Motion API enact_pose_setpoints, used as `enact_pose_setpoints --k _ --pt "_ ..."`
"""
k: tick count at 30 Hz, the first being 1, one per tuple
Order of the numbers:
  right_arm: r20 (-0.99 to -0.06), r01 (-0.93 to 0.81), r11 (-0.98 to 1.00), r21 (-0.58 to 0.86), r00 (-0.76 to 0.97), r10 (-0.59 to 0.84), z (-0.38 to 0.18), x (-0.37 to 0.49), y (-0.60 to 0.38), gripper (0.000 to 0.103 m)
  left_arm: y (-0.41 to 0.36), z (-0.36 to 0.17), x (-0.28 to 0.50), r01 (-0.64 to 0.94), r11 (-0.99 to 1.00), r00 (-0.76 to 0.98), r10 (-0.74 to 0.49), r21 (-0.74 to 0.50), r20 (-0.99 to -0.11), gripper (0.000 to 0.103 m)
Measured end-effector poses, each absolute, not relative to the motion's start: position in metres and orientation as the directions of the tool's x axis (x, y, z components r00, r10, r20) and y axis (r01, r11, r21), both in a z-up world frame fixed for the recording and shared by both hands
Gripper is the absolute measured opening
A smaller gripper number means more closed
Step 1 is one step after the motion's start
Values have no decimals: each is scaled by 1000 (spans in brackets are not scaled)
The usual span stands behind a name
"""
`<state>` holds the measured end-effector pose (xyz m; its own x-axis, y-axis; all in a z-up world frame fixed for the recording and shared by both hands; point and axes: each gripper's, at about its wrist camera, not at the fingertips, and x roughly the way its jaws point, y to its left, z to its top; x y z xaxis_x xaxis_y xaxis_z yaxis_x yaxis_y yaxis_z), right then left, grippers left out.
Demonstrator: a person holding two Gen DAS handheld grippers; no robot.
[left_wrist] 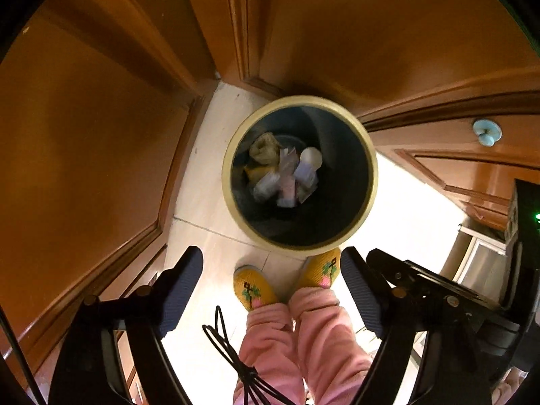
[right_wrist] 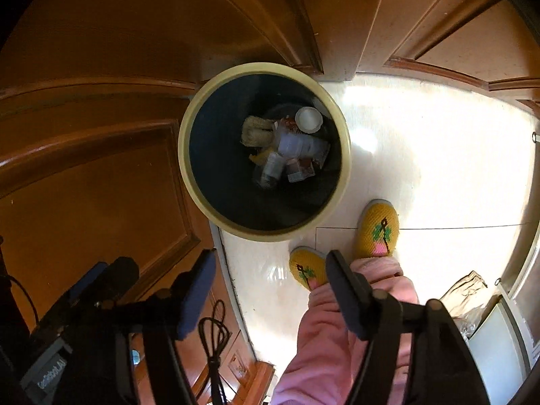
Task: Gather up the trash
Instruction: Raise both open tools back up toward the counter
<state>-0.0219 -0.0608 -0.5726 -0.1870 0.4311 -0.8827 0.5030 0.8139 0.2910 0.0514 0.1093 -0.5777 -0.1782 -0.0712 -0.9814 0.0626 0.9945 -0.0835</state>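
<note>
A round trash bin with a cream rim [left_wrist: 370, 182] and dark inside stands on the pale tile floor; it also shows in the right wrist view [right_wrist: 189, 175]. Trash [left_wrist: 287, 172] lies at its bottom: crumpled paper, wrappers, a white cup and a yellowish rag, also seen from the right wrist [right_wrist: 290, 145]. My left gripper [left_wrist: 271, 290] is open and empty, held high above the floor, nearer than the bin. My right gripper [right_wrist: 270, 287] is open and empty too, above the floor beside the bin.
Brown wooden doors and panels [left_wrist: 84, 135] close in on the left and behind the bin. My feet in yellow slippers [left_wrist: 251, 287] and pink trousers [right_wrist: 337, 337] stand just in front of the bin. A black cable [left_wrist: 229, 347] hangs below. A blue knob [left_wrist: 487, 131] sits at right.
</note>
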Motion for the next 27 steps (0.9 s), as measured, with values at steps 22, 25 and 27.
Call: enact_pose_setpoints --k 22,25,27 --pt "-939 406 860 309 -10 343 -406 -52 -78 68 100 -383 18 103 995 87 6 15 -996 82" --pt "-944 363 874 322 50 327 -348 -58 -83 68 92 -319 12 132 991 169 -10 13 -986 82" --pt "-944 338 881 331 101 315 -311 -60 -86 68 87 -277 8 162 987 229 -26 12 -973 82"
